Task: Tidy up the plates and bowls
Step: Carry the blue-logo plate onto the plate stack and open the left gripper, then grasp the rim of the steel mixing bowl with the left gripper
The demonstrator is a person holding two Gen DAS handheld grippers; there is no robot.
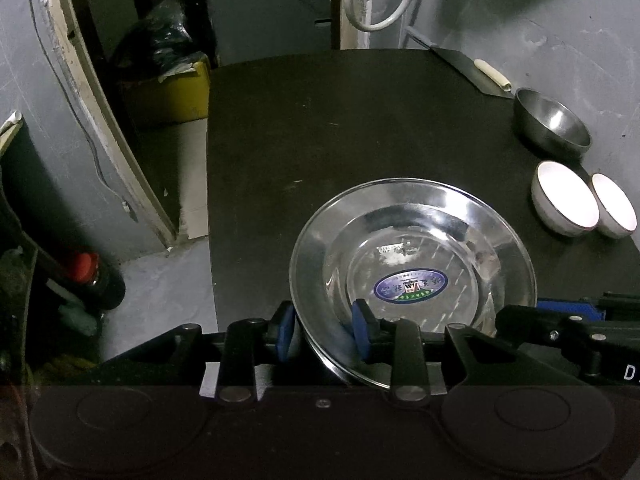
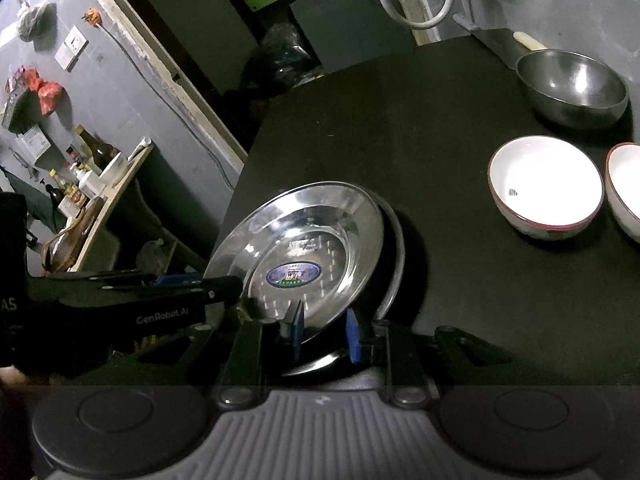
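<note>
A steel plate (image 1: pixel 412 248) with a blue oval sticker lies tilted on the black table (image 1: pixel 320 128), resting on a second steel plate whose rim (image 2: pixel 397 248) shows beneath it. My left gripper (image 1: pixel 324 330) has the top plate's near rim between its blue pads; its jaws are opening and stand loosely around the rim. My right gripper (image 2: pixel 324 332) is shut on the top plate (image 2: pixel 304 240) at its near edge. A steel bowl (image 2: pixel 572 84) and two white bowls (image 2: pixel 546 184) (image 2: pixel 626 188) stand at the right.
A cleaver with a pale handle (image 1: pixel 490 74) lies at the table's far right corner. Left of the table the floor drops away, with a yellow bin (image 1: pixel 176 92) and a red-capped bottle (image 1: pixel 84 268). A shelf of bottles (image 2: pixel 92 168) runs along the left wall.
</note>
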